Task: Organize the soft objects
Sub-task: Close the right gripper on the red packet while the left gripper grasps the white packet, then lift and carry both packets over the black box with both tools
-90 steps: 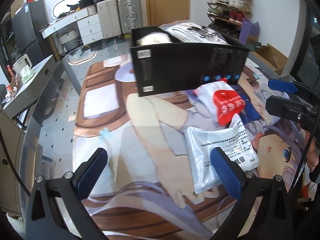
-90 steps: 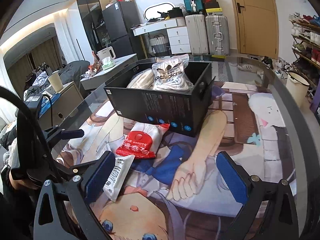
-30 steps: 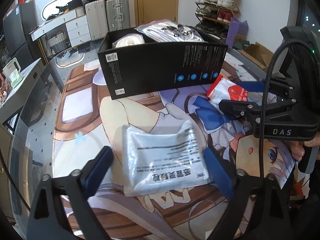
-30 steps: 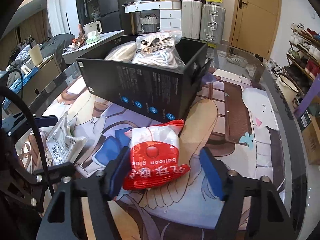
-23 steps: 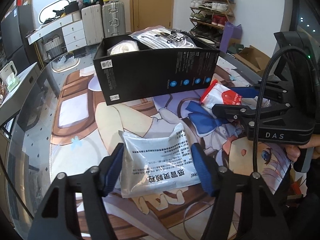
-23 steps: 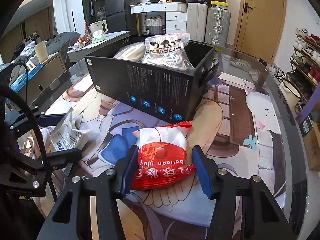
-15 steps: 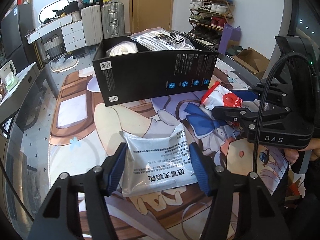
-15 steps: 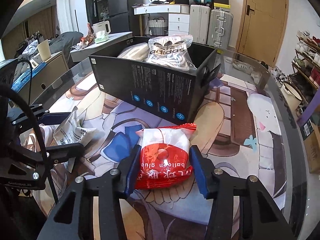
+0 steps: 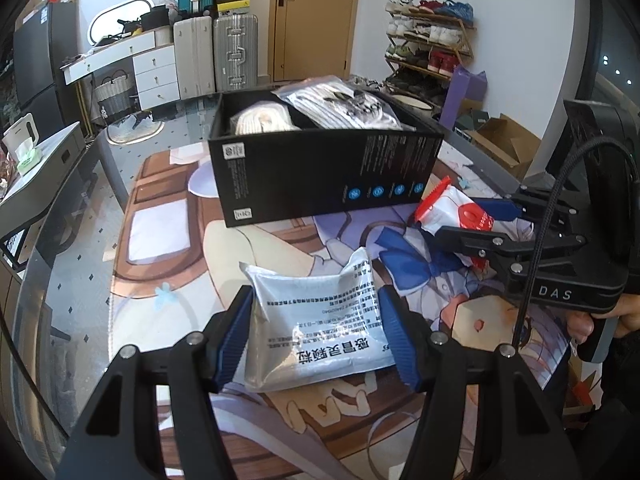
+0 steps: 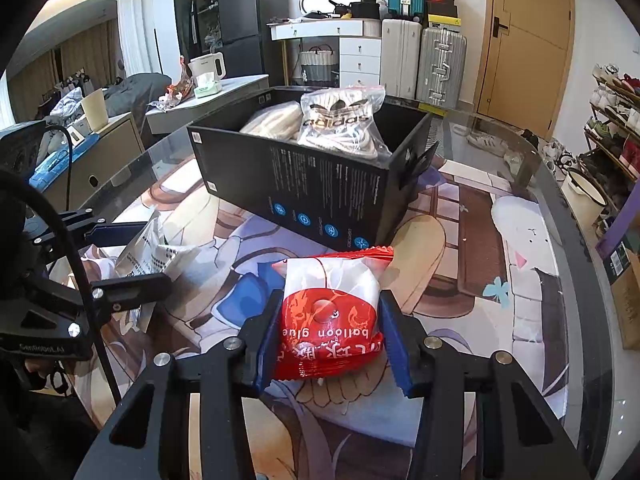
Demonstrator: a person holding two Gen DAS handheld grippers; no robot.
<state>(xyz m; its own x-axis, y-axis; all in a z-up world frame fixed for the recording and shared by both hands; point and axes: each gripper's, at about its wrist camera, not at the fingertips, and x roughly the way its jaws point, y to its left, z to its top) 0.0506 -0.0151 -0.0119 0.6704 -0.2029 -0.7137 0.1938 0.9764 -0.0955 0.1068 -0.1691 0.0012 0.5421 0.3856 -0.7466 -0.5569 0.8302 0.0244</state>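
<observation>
Both wrist cameras looking forward, low and close over printed mat [image 9: 168, 240], facing black box [image 9: 320, 176] from opposite front corners; each catching other gripper at frame edge, sharing box and mat

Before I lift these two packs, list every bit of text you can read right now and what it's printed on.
"balloon glue", upside down: red and white packet in the right gripper.
"adidas", upside down: clear bag in the black box.
"DAS": right gripper body, left wrist view.
Chinese print on the silver pouch in the left gripper: cannot read reliably.
Box side print and icons: too small.
</observation>
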